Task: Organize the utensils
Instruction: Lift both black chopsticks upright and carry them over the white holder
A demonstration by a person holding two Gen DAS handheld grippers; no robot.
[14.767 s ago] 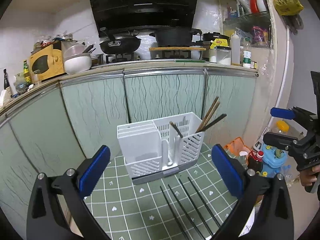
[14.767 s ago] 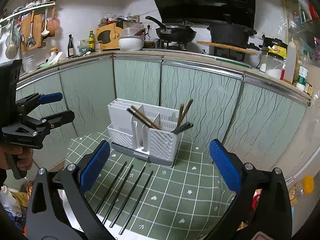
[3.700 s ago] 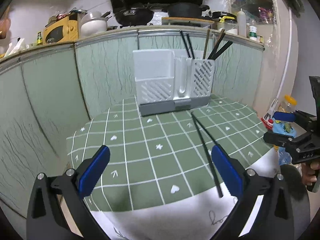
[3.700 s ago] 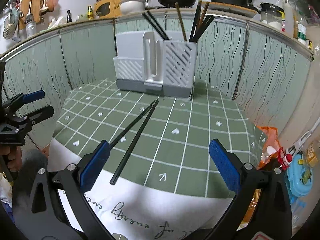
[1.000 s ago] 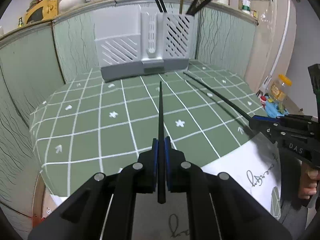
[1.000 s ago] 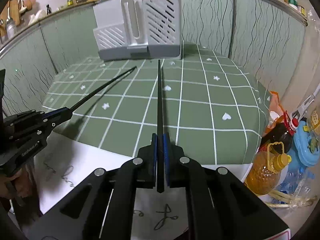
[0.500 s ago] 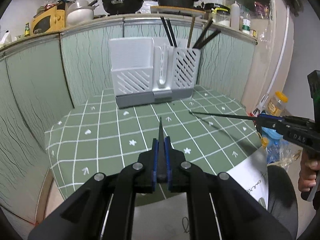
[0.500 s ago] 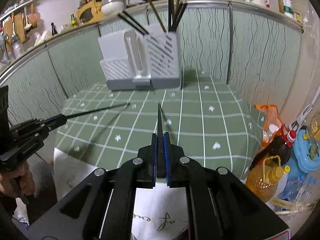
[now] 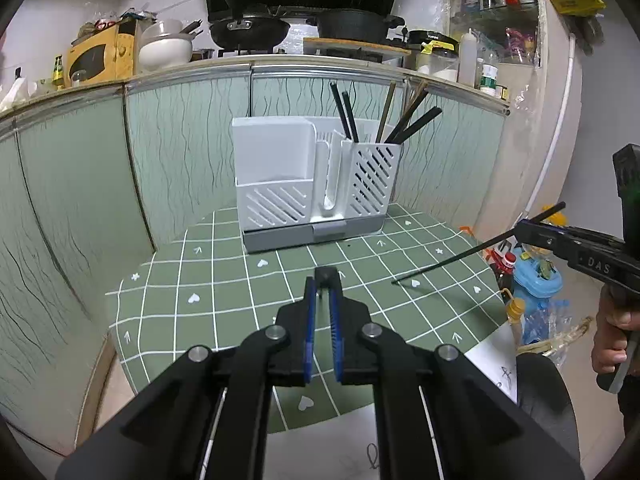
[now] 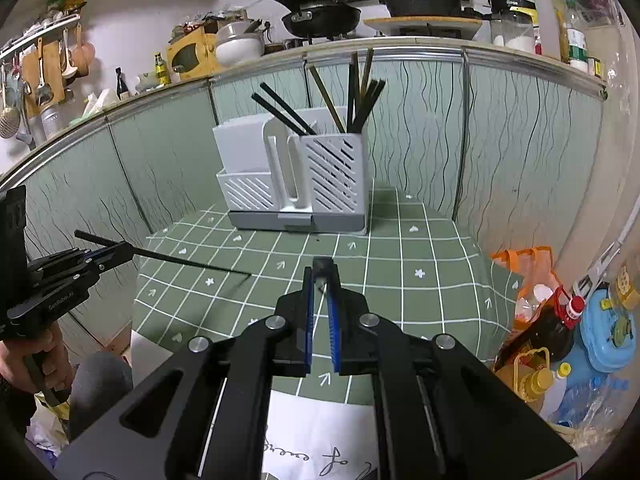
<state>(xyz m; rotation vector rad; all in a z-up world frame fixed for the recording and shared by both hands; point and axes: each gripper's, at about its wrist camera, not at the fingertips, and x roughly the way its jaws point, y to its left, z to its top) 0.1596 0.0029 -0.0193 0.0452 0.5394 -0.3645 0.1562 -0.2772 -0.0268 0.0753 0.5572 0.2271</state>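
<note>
The chopsticks are in your claws now, one black stick each. Your left claw is pressed together on its chopstick, and your right claw is pressed together on the other chopstick. Each stick points out ahead of its claw, over the green worktop.

The white holder stands well ahead of both claws, at the far side of the worktop. Sticks already lean in its slotted cup, some tilted far over.

Each claw only pinches its stick near one end, so the long part can swing or slip if you move fast. The two tips could bump each other if you bring both in together. A tip could hit the cup's rim or knock the leaning sticks. Go one at a time, I think
</note>
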